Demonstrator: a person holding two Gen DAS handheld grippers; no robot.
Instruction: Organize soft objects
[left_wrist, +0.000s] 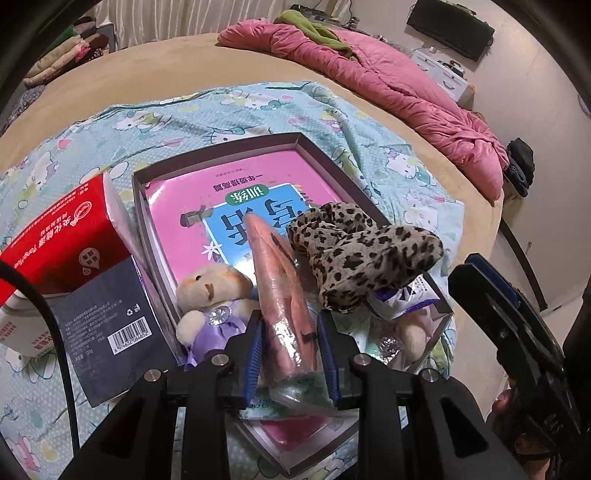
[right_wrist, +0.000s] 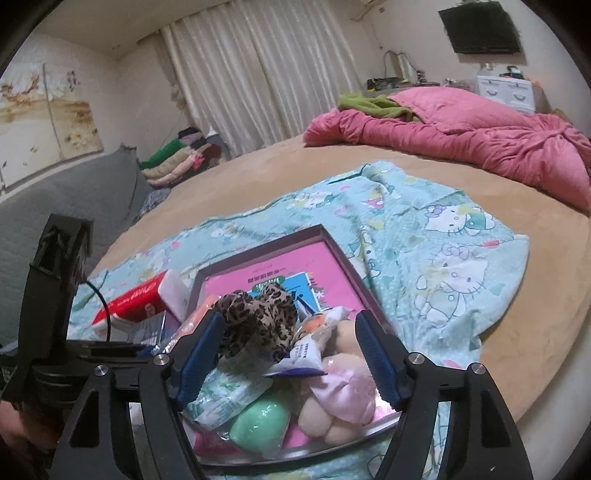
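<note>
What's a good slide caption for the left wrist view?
Left claw shut on a plastic-wrapped pink pack over the box.

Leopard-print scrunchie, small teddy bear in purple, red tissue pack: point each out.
leopard-print scrunchie (left_wrist: 354, 254): left wrist view, on the middle of the bunched fabric.
small teddy bear (left_wrist: 214, 291): left wrist view, on its face.
red tissue pack (left_wrist: 70, 236): left wrist view, on the red printed side.

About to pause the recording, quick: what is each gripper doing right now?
Left gripper: shut on the pink plastic-wrapped pack.
Right gripper: open, holding nothing, above the leopard-print cloth in the box.
</note>
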